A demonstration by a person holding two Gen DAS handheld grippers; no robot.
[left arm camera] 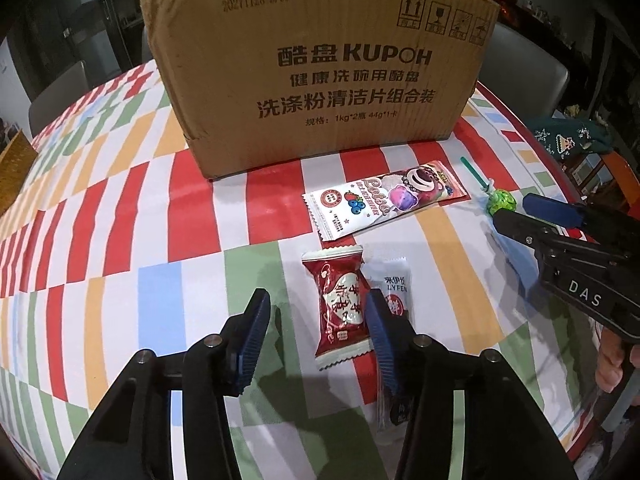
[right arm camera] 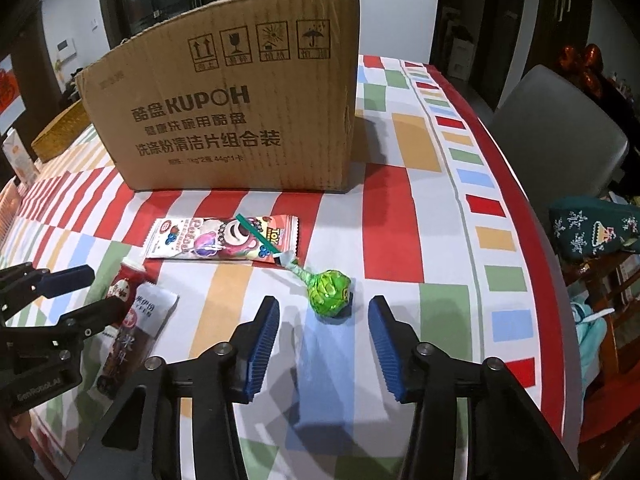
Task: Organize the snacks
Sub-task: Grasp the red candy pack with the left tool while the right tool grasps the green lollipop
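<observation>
In the left wrist view the left gripper [left arm camera: 316, 312] fills the lower middle of the frame, its blue ribbed pads spread wide with a red candy packet [left arm camera: 341, 309] lying flat between them; whether either pad touches it cannot be told. The packet is printed with white Chinese characters on a pale heart shape. Just to its right, partly under the right-hand pad, lies a white sachet [left arm camera: 394, 280] lettered "LYFEN" below Chinese script. Above these, toward the middle right, a long white wrapper [left arm camera: 386, 202] shows a pink bear and berries with curly lettering that is hard to read.

In the right wrist view the right gripper [right arm camera: 323, 316] sits at lower centre, jaws also spread, and the green-wrapped lollipop [right arm camera: 329, 290] rests on the cloth between the pad tips, apart from both. Its green stick slants up left across the long wrapper, where "TOY" can be made out. The left view shows this gripper's body at the right edge, stamped "DAS".

Behind the snacks, in the upper half of both views, stands a cardboard box [right arm camera: 240, 120] marked "KUPOH", "1kg*2", "44g*1" and, at its upper left, "20271128 DP09", with four handling symbols. All rest on a tablecloth [right arm camera: 400, 208] checked in red, white, green, blue and orange.
</observation>
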